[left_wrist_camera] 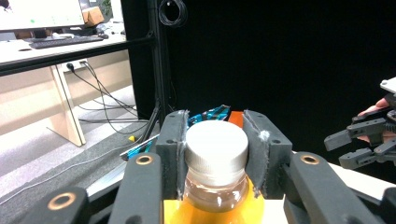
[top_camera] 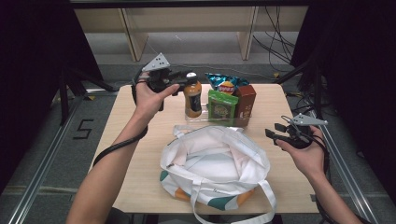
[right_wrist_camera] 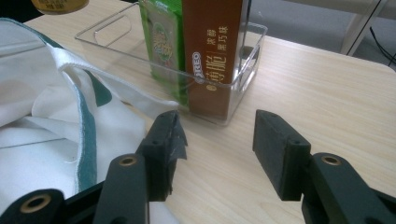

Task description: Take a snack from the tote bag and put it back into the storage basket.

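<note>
An orange drink bottle (top_camera: 192, 99) with a white cap (left_wrist_camera: 216, 142) is upright at the left end of a clear tray (right_wrist_camera: 116, 44). My left gripper (top_camera: 183, 80) is shut on the cap, one pad pressing each side of it. I cannot tell if the bottle's base rests on the tray. The tray also holds a green packet (top_camera: 220, 107), a brown box (top_camera: 246, 103) and a blue chips bag (top_camera: 226, 84). A white tote bag (top_camera: 215, 161) lies open on the table in front of the tray. My right gripper (top_camera: 276, 133) hovers open at the bag's right, its jaws (right_wrist_camera: 217, 135) holding nothing.
The wooden table (top_camera: 275, 100) has bare surface right of the tray and left of the bag. The bag's straps (top_camera: 261, 205) hang over the near edge. Black frame posts, cables and the legs of pale wooden furniture stand beyond the far edge.
</note>
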Tool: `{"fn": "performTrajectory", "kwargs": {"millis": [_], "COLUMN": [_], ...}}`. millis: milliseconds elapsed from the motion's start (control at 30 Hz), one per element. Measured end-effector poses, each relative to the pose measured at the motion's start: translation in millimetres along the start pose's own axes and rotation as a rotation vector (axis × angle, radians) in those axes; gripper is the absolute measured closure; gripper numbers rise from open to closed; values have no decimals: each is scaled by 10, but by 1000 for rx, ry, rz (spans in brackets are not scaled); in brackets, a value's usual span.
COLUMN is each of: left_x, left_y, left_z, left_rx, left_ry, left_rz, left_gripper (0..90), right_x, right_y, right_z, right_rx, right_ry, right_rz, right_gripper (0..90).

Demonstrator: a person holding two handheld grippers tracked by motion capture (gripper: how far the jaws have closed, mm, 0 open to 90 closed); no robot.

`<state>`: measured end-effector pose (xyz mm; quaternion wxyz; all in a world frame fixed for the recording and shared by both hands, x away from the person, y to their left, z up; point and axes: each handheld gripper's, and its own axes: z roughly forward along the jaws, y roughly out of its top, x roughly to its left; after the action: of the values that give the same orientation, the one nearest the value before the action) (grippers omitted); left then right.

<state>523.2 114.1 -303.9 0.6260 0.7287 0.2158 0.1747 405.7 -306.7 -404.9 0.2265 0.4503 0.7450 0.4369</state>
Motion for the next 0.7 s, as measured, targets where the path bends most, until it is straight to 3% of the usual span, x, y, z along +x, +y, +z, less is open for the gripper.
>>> {"fn": "performTrajectory", "kwargs": {"millis": [700], "left_x": [96], "left_y": [-57], "left_z": [127], "left_rx": [33], "left_ry": [21], "left_rz": [2], "left_gripper": [607], "right_x": [-23], "right_y": [1], "right_z": [-4], "right_rx": [-10], "right_ry": [-7], "right_rz": [-32], "right_gripper": [514]}}
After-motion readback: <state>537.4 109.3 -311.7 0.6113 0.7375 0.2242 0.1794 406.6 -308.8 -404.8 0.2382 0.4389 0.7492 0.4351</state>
